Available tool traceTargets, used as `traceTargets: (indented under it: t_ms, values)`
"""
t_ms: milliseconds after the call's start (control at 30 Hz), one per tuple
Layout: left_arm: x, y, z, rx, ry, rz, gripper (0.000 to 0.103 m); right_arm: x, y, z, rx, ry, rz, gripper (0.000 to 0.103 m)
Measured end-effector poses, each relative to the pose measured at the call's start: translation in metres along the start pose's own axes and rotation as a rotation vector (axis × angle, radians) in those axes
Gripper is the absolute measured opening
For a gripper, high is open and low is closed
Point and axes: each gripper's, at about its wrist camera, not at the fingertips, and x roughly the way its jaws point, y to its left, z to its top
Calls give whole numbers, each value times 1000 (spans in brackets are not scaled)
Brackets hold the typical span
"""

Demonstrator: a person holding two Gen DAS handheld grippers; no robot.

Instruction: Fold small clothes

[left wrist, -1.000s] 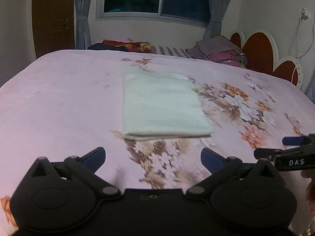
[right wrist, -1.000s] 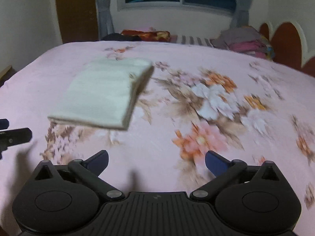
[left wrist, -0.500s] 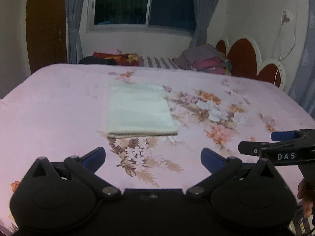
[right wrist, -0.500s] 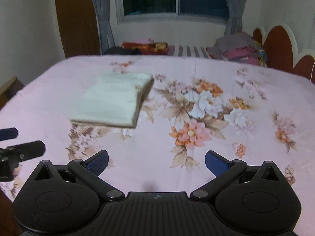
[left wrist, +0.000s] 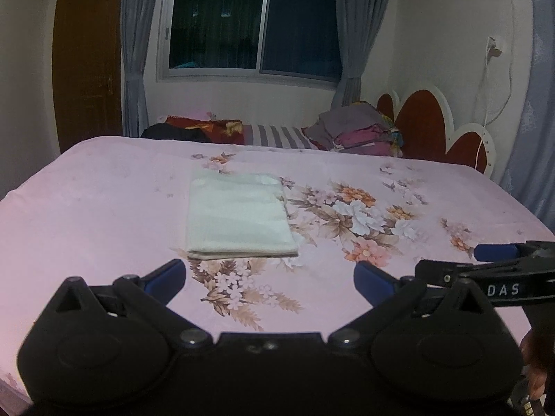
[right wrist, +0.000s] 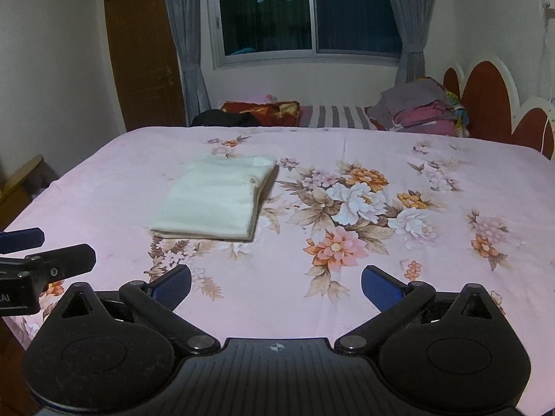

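A small pale cream garment (left wrist: 239, 216) (right wrist: 216, 201) lies folded into a neat rectangle on the pink floral bedspread (left wrist: 86, 215) (right wrist: 433, 260). My left gripper (left wrist: 270, 279) hovers open above the bed's near edge, well short of the garment, with nothing between its blue fingertips. My right gripper (right wrist: 275, 284) is open too, empty, to the right of the garment and back from it. In the left wrist view the right gripper (left wrist: 485, 263) juts in at the right edge. The left gripper (right wrist: 31, 253) shows at the left edge of the right wrist view.
A pile of folded clothes (left wrist: 360, 133) (right wrist: 419, 109) sits at the far right of the bed by the red headboard (left wrist: 426, 128). Dark and red bedding (left wrist: 194, 128) lies along the far edge under the window (right wrist: 308, 10). A wooden door (right wrist: 142, 59) stands at the left.
Both grippers have pulled back and risen away from the folded garment, which now looks smaller and farther off. The garment itself has stayed put.
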Motion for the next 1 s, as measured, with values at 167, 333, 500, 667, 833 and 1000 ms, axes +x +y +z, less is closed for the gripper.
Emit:
traceTargets:
  t_ms: [167,333,500,667,833,1000]
  values:
    - [-3,-3,1,-5,-14,1,103,-7,-4,0,-6,-7,-10,103]
    - [-5,-5,0,-3,-23,-4,103,-12,-7,1,-9,-11,-13,103]
    - [-6,-5,0,-3,-27,-2,103,-14,-7,1,-10,-15,-14,103]
    - [-6,-4,0,-4,-30,-2,103,-13,-6,2,-14,-16,-15,103]
    - [-5,0,2,-12,-33,0,103,-14,-3,3,-24,-13,-16,103]
    - [-6,1,2,-12,-37,0,103,-13,-1,5,-30,-13,-15,103]
